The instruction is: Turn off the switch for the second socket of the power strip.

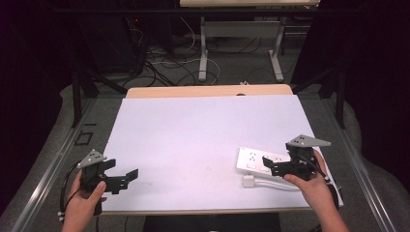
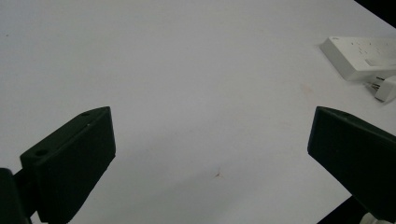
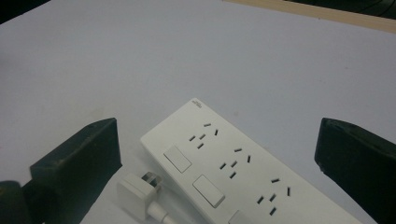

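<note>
White sheet covers the table (image 1: pixel 193 140) in the high view; left gripper (image 1: pixel 126 176) sits at lower left, jaws apart over bare sheet, right gripper (image 1: pixel 269 164) at lower right, just above the power strip (image 1: pixel 251 159), with the plug (image 1: pixel 248 181) beside it. Left gripper view: 2 jaws spread wide, strip at upper right (image 2: pixel 359 53), plug (image 2: pixel 386 87) below it. Right gripper view: jaws wide apart, strip (image 3: pixel 233 163) lying between them, plug (image 3: pixel 137 186) touching its near edge, lower left.
</note>
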Available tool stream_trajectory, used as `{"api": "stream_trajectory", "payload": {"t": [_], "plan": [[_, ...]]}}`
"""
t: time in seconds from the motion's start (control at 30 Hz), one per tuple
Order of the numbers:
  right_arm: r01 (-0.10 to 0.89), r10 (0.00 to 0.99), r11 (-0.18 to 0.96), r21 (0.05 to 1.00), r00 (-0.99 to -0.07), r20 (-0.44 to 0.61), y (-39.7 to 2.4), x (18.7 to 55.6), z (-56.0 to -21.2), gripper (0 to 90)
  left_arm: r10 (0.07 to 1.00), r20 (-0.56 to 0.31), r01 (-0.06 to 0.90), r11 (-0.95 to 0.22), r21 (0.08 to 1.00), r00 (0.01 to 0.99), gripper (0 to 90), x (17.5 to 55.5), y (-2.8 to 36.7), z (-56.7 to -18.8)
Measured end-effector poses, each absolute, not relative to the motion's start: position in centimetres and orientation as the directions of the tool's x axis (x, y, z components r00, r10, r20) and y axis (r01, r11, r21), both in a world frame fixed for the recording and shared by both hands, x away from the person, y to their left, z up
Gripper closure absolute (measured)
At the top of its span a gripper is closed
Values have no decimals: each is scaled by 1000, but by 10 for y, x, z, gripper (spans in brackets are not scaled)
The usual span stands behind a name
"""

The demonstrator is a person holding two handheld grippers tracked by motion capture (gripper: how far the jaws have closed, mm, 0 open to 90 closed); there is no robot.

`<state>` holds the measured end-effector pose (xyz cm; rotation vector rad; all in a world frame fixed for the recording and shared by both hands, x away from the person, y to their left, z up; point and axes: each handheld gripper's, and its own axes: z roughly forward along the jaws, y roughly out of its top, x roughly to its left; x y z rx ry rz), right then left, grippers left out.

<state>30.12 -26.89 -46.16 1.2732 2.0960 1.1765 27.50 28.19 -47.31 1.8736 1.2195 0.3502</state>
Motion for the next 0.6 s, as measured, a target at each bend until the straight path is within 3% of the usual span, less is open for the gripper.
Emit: {"api": "stream_trajectory", "payload": {"t": [0.6], "plan": [[529, 918, 109, 841, -379, 120, -311, 287, -469, 6, 853, -206, 614, -158, 773, 480, 10, 275, 282, -474]]}}
